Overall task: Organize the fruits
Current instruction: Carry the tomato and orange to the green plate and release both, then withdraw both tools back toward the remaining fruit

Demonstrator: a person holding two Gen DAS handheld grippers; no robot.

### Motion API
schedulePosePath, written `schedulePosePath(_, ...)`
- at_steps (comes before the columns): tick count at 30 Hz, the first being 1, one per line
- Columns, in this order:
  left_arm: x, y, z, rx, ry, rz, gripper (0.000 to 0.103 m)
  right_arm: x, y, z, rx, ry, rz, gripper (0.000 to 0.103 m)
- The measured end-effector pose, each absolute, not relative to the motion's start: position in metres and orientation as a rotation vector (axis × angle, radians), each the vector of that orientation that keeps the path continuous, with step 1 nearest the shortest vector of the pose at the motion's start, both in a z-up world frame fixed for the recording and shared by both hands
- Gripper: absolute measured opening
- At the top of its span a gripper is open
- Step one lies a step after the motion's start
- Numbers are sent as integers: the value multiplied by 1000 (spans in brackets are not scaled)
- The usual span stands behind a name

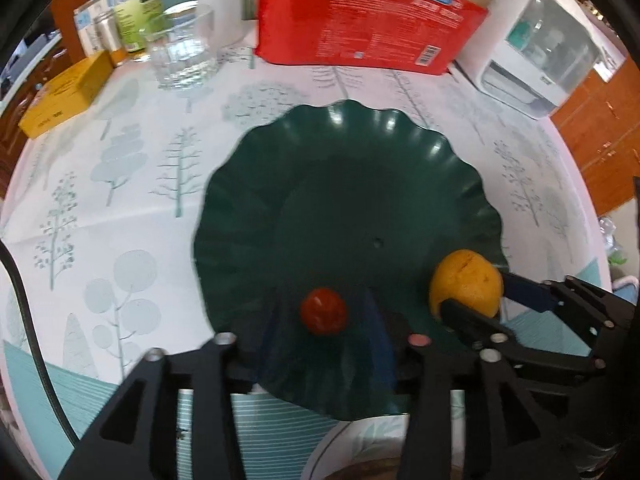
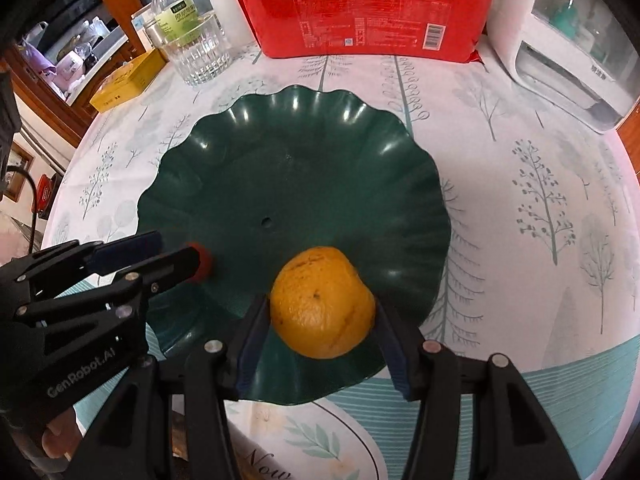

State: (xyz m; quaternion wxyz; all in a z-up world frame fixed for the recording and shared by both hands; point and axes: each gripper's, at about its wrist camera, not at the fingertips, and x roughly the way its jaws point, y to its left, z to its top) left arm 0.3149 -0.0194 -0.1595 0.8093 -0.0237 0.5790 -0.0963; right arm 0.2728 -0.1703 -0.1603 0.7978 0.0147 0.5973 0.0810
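Right now, step: both claws are low over the plate w/ one fruit each; my read is this is the set-down, so lower gently and let go only once each fruit sits on the plate floor, not the sloped rim.
Counter (image 2: 500,184): tree-print cloth, carries everything; a red pack (image 2: 360,8), a glass (image 2: 200,56) and a yellow box (image 2: 128,80) sit along the top of frame, well apart from the work.
Plate (image 2: 304,140): dark green, wavy rim, mid-frame; centre is bare, so there's room to place fruit further in.
Orange (image 2: 322,304): lower centre of the right wrist view, over the plate's near edge.
Right claw (image 2: 320,332): part open, blue pads on both sides of the orange, gripping it; open slowly so it doesn't roll off the rim.
Tomato-like red fruit (image 1: 323,311): small, lower centre of the left wrist view, over the plate's near part.
Left claw (image 1: 320,340): jaws part open, wider than the red fruit; pads blurred, don't seem to press it. Looks released or nearly so, but whether it rests on the plate I can't tell.
View diff, left wrist: shows the red fruit whole, plus the right claw from the side at lower right, clasping the orange.
View diff, right wrist: red fruit mostly hidden behind the left claw at mid-left; shows the orange's pad contact, sharper, plus fingertips (image 2: 56,436) at lower left.
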Motion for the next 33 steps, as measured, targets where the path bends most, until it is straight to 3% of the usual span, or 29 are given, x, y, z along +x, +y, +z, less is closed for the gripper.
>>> schedulePosePath(3,315,-7,-157,-109,1237,-182,79,274,-177,-153,74,1261,187,54)
schedulePosePath(9,309,2,-149,-124,1209,-154,88,275,-181,-142,77,1237,176,54)
schedulePosePath(33,254,15,-96,-76,1137,-98,89,241,-181,-88,93,1146,164,58)
